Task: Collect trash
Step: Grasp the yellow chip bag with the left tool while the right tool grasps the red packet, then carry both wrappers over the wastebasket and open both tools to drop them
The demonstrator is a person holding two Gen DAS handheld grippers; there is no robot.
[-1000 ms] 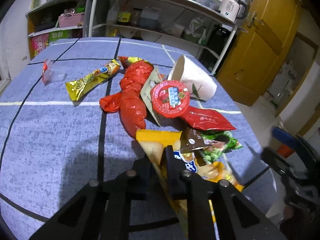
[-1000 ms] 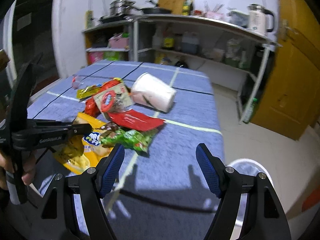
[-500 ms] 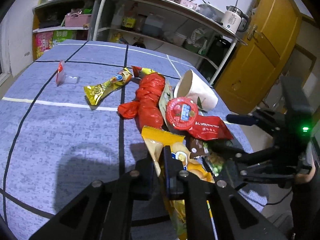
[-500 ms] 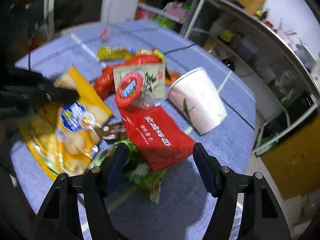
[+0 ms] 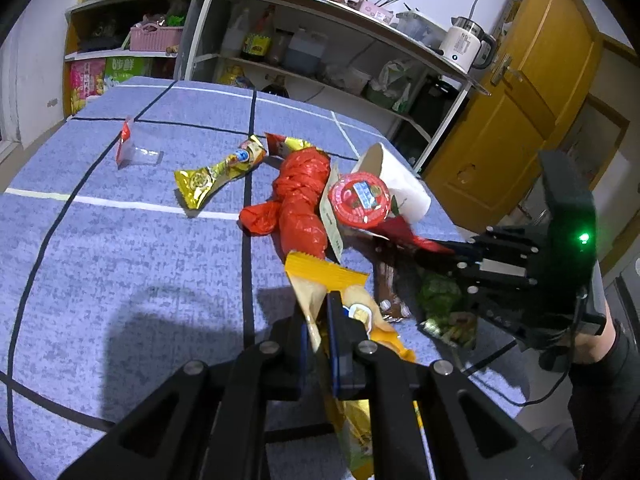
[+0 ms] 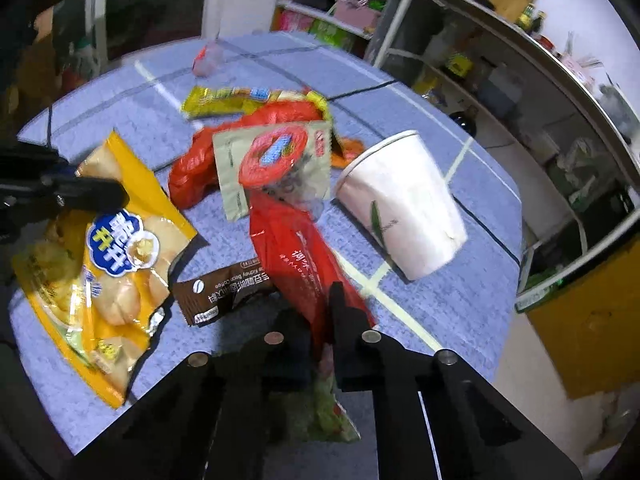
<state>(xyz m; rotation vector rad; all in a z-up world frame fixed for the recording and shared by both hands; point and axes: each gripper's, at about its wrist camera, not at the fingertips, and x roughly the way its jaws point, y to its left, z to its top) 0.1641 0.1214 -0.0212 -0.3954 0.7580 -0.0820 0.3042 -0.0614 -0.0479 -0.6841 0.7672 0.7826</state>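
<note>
My left gripper (image 5: 318, 316) is shut on a yellow chip bag (image 5: 320, 284), which also shows in the right wrist view (image 6: 116, 248). My right gripper (image 6: 320, 312) is shut on a red snack wrapper (image 6: 296, 252); a green wrapper (image 6: 324, 404) hangs beneath the fingers. In the left wrist view the right gripper (image 5: 436, 248) reaches in from the right over the pile. A brown coffee sachet (image 6: 224, 288), a red-lidded packet (image 6: 276, 156), a red plastic bag (image 5: 300, 200), a white paper cup (image 6: 400, 204) on its side and a gold wrapper (image 5: 218, 172) lie on the blue tablecloth (image 5: 120, 240).
A small clear packet with a red end (image 5: 134, 152) lies at the far left of the table. Metal shelving (image 5: 320, 60) with bottles and a kettle (image 5: 462, 44) stands behind the table. A yellow door (image 5: 520, 120) is at the right.
My right gripper has come in over the pile and shut on the red snack wrapper. My left gripper has stayed shut on the yellow chip bag.
</note>
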